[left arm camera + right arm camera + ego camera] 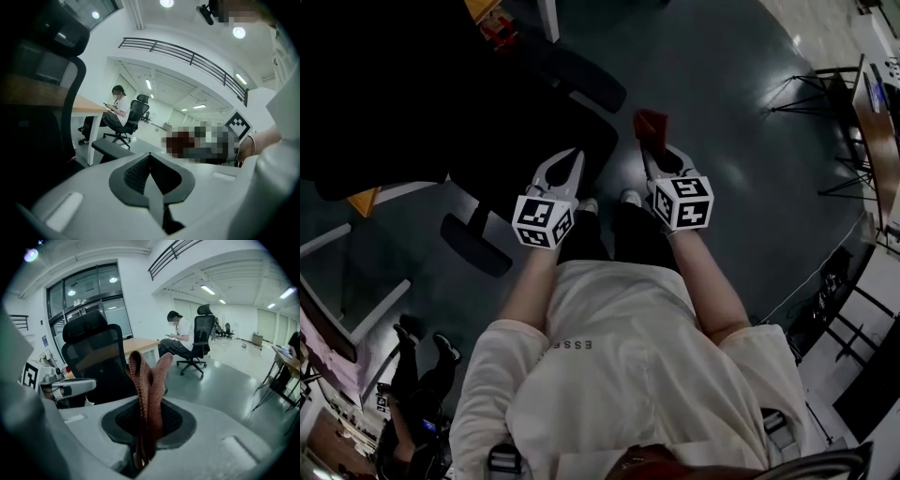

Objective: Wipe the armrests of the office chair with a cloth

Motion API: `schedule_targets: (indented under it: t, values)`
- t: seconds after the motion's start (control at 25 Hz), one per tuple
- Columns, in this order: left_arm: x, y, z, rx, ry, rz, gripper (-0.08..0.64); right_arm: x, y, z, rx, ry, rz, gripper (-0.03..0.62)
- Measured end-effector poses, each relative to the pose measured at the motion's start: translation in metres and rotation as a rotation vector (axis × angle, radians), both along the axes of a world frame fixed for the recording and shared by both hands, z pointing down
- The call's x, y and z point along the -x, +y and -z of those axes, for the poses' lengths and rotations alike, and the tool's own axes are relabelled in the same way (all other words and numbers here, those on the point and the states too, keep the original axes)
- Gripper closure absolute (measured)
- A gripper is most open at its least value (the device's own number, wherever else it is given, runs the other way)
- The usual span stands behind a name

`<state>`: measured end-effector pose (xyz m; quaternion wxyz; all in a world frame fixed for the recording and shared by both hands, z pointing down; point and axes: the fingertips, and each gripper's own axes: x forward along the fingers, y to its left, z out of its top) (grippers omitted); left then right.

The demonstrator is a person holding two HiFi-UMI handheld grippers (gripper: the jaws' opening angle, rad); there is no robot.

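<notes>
The red cloth (pixel 147 394) is sitting in my right gripper (pixel 656 152). The jaws are squeezing tight on its lower part, and the loose folds are sticking up out of them. From the head view the cloth is poking forward past the jaw tips, over the dark floor (pixel 722 94), just beside the chair (pixel 516 131). It is not touching the chair.

My left gripper (pixel 570 161) is holding nothing. Its jaws are pressing together with no gap. It is hanging over the edge of the black seat (pixel 581 131).

The near armrest (pixel 476 246) is lying down and to the left of the left gripper, a little apart from it. In the left gripper view this armrest is showing just past the jaws. The far armrest (pixel 581 82) is lying on the other side of the seat, above both grippers in the head view. No gripper is touching an armrest.

I am standing close to the front of the chair, and my shoes (pixel 630 198) are showing between the two grippers.

Farther off, a person (pixel 178 331) is sitting in another chair (pixel 201 341) at a wooden desk (pixel 136 344), well apart from me
</notes>
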<state>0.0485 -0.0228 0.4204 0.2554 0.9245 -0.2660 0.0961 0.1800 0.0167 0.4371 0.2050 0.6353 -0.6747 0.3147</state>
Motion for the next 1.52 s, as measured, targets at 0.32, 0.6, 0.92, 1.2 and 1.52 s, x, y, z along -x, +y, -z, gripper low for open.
schedule_targets:
  t: [0.32, 0.6, 0.92, 1.2, 1.52]
  values:
    - [-0.004, -0.062, -0.029, 0.064, -0.042, 0.198, 0.543, -0.009, -0.125, -0.028, 0.035, 0.006, 0.283, 0.545]
    - [-0.014, -0.108, -0.052, 0.141, -0.029, 0.559, 0.543, -0.003, -0.214, -0.055, 0.095, 0.027, 0.616, 0.545]
    - [-0.028, -0.136, -0.09, 0.179, -0.015, 0.757, 0.543, 0.043, -0.312, -0.076, 0.005, 0.117, 0.927, 0.545]
    - [-0.052, -0.127, -0.124, 0.252, -0.023, 0.794, 0.543, 0.094, -0.318, -0.109, -0.065, 0.251, 1.218, 0.545]
    - [-0.064, -0.117, -0.123, 0.231, 0.036, 0.798, 0.543, 0.112, -0.299, -0.112, -0.073, 0.334, 1.349, 0.545]
